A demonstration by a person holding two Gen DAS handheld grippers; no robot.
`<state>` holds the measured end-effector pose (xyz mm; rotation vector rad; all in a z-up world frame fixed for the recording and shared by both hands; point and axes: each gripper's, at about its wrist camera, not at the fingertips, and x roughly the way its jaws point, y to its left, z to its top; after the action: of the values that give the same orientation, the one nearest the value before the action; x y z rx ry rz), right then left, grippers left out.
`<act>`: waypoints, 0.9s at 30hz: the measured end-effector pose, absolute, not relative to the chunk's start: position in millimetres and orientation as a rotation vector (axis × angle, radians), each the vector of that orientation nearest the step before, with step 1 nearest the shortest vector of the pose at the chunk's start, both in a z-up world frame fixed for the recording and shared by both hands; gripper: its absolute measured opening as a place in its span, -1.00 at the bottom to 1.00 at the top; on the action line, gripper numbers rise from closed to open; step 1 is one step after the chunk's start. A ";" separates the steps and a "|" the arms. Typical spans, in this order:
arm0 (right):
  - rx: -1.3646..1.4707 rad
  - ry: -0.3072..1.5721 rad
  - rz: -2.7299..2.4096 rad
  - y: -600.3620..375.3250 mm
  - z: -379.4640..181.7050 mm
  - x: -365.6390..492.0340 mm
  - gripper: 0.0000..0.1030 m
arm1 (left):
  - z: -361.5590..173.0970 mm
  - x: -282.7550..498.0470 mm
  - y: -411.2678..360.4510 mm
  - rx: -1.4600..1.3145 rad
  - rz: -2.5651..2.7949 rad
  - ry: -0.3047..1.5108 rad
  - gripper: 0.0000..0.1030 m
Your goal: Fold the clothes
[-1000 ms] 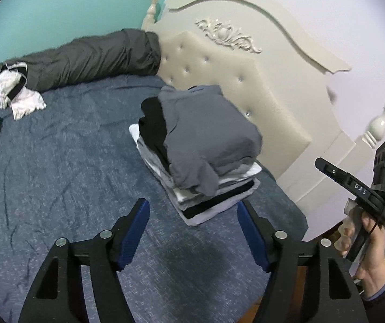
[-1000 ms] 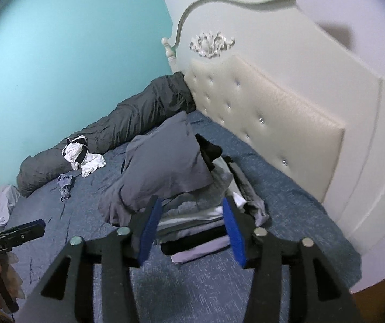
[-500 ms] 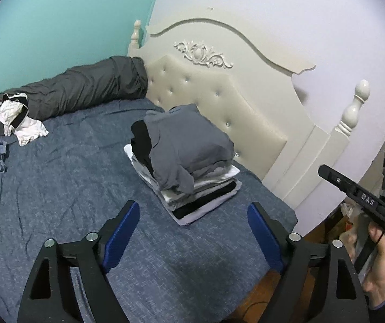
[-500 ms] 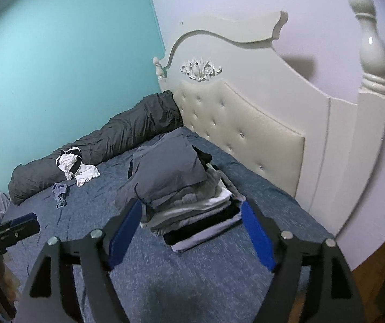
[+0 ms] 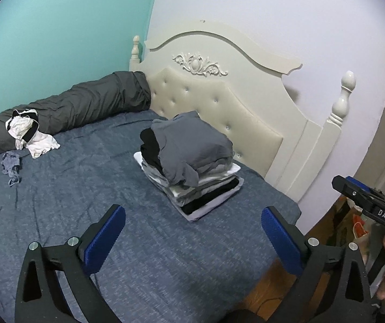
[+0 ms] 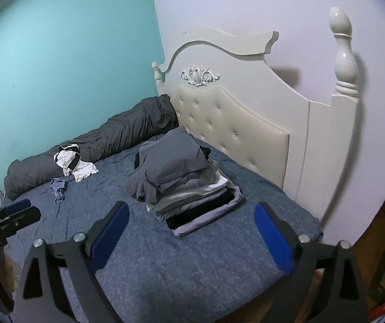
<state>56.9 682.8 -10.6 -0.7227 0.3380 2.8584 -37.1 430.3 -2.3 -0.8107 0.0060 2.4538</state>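
A stack of folded clothes (image 5: 189, 167) with a grey garment on top sits on the blue bed (image 5: 57, 215) near the headboard; it also shows in the right wrist view (image 6: 184, 180). My left gripper (image 5: 192, 223) is open and empty, held back from the stack above the bed's near edge. My right gripper (image 6: 191, 220) is open and empty, also short of the stack. A crumpled white and black garment (image 5: 28, 132) and a small blue-grey piece (image 5: 10, 165) lie unfolded at the far left.
A rolled dark grey duvet (image 5: 71, 107) lies along the teal wall. The cream headboard (image 5: 219, 102) and bedpost (image 5: 343, 94) stand behind the stack. Wooden floor (image 5: 267, 282) and clutter lie past the bed's right edge.
Both grippers have pulled back and up from the stack and their jaws have opened wider. The stack looks smaller and farther away.
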 end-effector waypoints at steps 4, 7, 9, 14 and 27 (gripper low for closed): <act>-0.715 0.344 2.850 673.2 -9.0 69.5 0.89 | -3.0 -24.6 424.2 -0.804 2.458 0.023 0.99; -0.699 0.326 2.841 666.9 -6.4 77.9 0.91 | -3.7 -15.6 420.9 -0.799 2.460 0.038 0.99; -0.696 0.323 2.837 663.6 -5.5 84.1 0.94 | -3.7 -9.3 419.7 -0.793 2.459 0.041 0.99; -0.690 0.325 2.832 657.1 -5.3 96.8 0.95 | -0.8 3.8 416.5 -0.769 2.461 0.049 0.99; -0.690 0.321 2.858 639.8 -8.7 121.8 0.96 | 7.5 31.2 405.4 -0.704 2.491 0.083 0.99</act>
<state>121.8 639.8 -8.7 -0.6900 0.3210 2.8578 31.2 405.4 7.5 -0.7038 0.0832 2.4912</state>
